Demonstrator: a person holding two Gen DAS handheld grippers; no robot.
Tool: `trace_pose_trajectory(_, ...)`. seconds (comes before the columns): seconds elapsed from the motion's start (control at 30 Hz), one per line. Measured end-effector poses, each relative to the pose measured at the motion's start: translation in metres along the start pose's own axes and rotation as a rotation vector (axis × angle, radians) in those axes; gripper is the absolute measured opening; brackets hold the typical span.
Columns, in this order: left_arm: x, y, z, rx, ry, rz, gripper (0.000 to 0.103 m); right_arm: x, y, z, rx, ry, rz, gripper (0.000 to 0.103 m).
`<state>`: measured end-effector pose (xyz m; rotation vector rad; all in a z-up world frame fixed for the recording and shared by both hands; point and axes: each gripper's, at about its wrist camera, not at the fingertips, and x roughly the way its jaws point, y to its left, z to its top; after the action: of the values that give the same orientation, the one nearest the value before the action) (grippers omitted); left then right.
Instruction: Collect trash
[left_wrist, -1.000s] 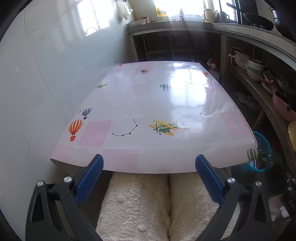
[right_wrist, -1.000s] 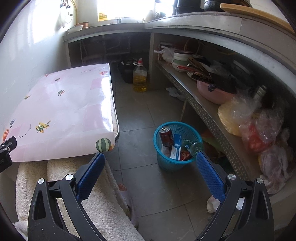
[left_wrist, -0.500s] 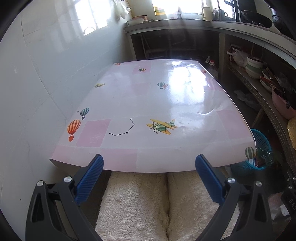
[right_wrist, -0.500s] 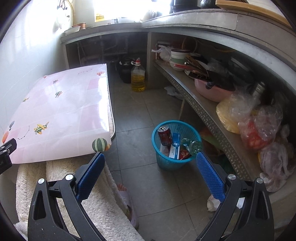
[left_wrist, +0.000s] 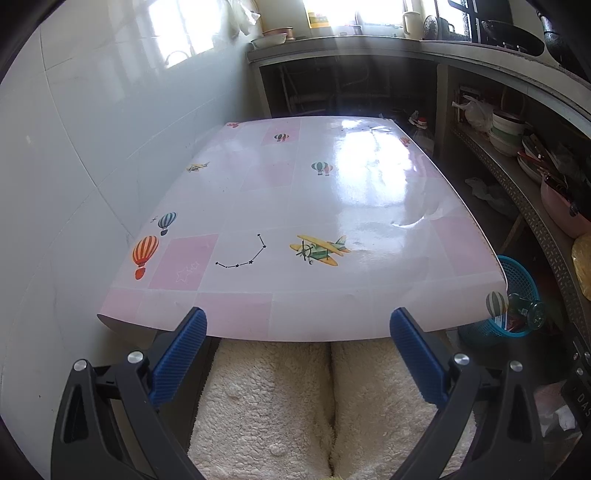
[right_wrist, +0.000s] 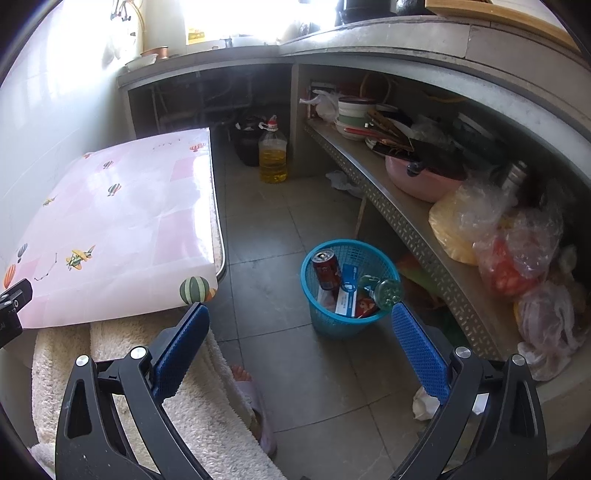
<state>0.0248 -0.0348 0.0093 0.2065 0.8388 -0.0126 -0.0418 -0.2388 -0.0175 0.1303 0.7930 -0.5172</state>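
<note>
Trash basket (right_wrist: 351, 291) — beyond right hand-held gripper (right_wrist: 297, 345), apart

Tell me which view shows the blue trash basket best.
The right wrist view: the blue basket stands whole on the floor, its opening visible with a red can, a green bottle and cartons inside. The left wrist view catches only part of it at the right, partly hidden behind the table corner.

Left gripper (left_wrist: 298, 325), right gripper (right_wrist: 301, 321): jaws apart.
</note>
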Motion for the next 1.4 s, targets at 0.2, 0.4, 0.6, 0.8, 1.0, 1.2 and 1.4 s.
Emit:
trace_pose_trajectory(0.2, -0.0015, -0.0011, -0.0003, 0.000, -0.001, 0.000, 0.097, -0.0026, 0.0001, 0.0012, -0.002, -0.007, -0.004, 0.095)
trace_pose_trajectory(0.4, -0.0019, -0.0012, -0.0007, 0.002, 0.002, -0.002, 0.097, -0.0057, 0.0019, -0.0010, -0.003, -0.011, -0.007, 0.095)
trace_pose_trajectory(0.6, -0.0039, -0.0016, -0.0019, 0.001, 0.002, -0.001, 0.097, -0.0061, 0.0011, -0.0008, -0.002, -0.010, -0.007, 0.095)
trace_pose_trajectory(0.8, -0.0035, -0.0014, -0.0018, 0.000, 0.002, -0.003, 0.097, -0.0066, 0.0004, -0.0010, -0.001, -0.011, -0.009, 0.095)
trace_pose_trajectory(1.0, -0.0029, -0.0009, -0.0024, 0.002, 0.005, -0.004, 0.097, -0.0069, -0.0001, -0.0011, -0.001, -0.011, -0.010, 0.095)
trace_pose_trajectory(1.2, -0.0023, 0.0000, -0.0037, 0.000, 0.007, -0.003, 0.097, -0.0067, -0.0005, -0.0010, -0.002, -0.011, -0.009, 0.095)
trace_pose_trajectory(1.4, -0.0021, 0.0000, -0.0047, 0.002, 0.008, -0.003, 0.097, -0.0081, -0.0005, -0.0012, 0.001, -0.010, -0.009, 0.095)
